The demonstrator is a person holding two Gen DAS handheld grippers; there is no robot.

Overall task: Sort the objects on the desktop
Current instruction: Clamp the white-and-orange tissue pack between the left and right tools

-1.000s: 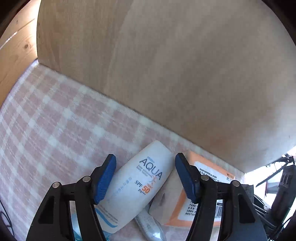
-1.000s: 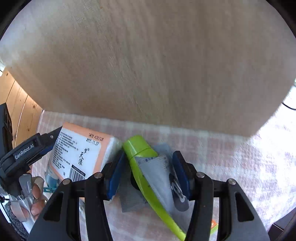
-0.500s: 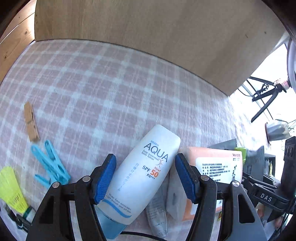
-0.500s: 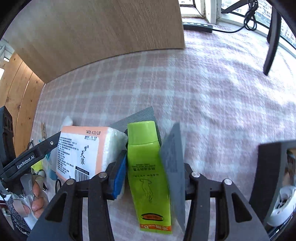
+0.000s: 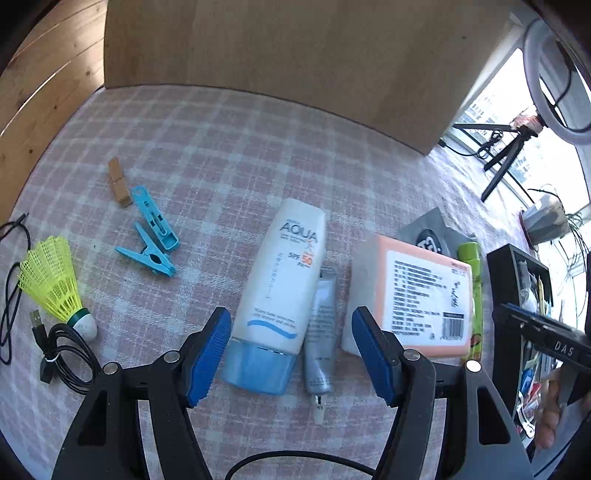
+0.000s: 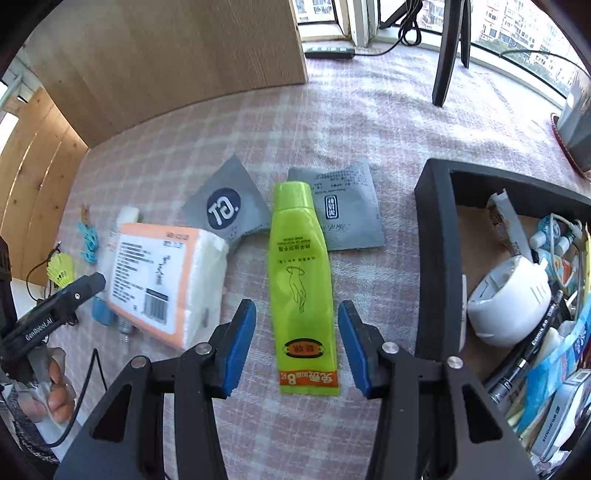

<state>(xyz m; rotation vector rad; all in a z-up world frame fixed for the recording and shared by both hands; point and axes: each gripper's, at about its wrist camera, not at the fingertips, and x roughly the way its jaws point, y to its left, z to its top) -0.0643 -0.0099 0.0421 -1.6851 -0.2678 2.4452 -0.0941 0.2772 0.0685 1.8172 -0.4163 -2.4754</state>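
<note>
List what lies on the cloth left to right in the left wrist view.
Coiled black cable → yellow shuttlecock → wooden peg → blue clothespins → sunscreen bottle → small grey tube → tissue pack → green tube → black organizer box.

Home balcony desk: checked tablecloth (image 5: pixel 229 140), apartment-view windows (image 6: pixel 517 22).

The tissue pack (image 6: pixel 162 280) is hiding most of the sunscreen bottle (image 6: pixel 102 311) and small grey tube (image 6: pixel 125 326) behind it; the black organizer box (image 6: pixel 434 258) is running off-frame rightward.

Green tube (image 6: pixel 301 280) flat (cap away)
</note>
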